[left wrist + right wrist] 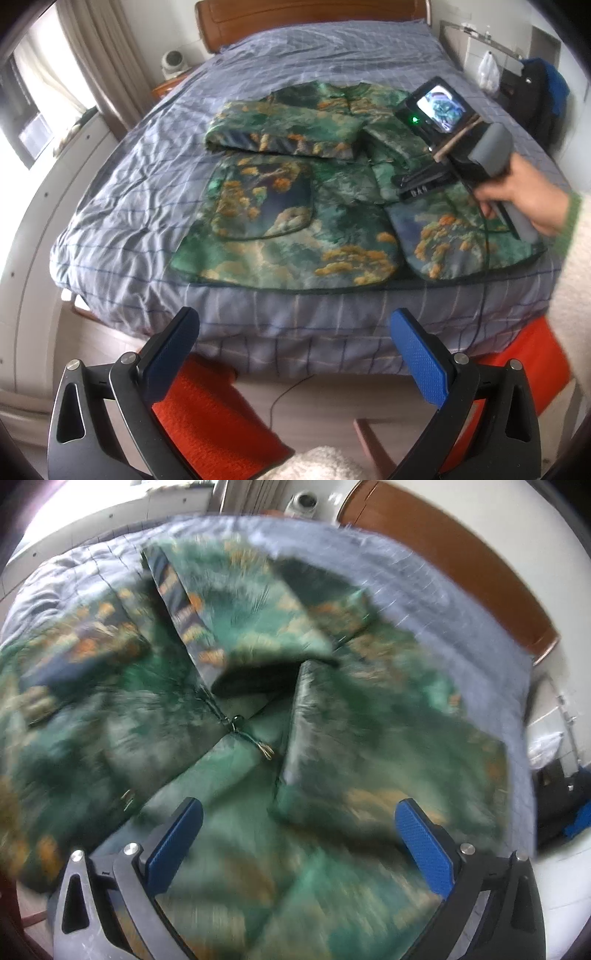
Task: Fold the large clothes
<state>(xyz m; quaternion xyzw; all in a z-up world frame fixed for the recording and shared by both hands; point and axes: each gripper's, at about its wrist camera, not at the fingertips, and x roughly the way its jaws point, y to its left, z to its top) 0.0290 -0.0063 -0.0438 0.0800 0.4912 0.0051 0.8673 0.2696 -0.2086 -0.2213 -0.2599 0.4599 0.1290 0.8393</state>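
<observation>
A padded, satin-sheened jacket (295,184) printed in greens, greys and orange lies flat on the wrinkled grey-blue checked bedcover (147,184), its left sleeve (284,133) folded across the chest at about 12 o'clock of the garment and a rounded patch pocket (264,201) at 9 o'clock. The left gripper (293,350) hangs off the bed's foot, its textured blue pads spread wide and empty. The right gripper (299,834), held in a hand (524,199), hovers over the jacket's front, fingers equally parted on nothing; that view is motion-blurred.
</observation>
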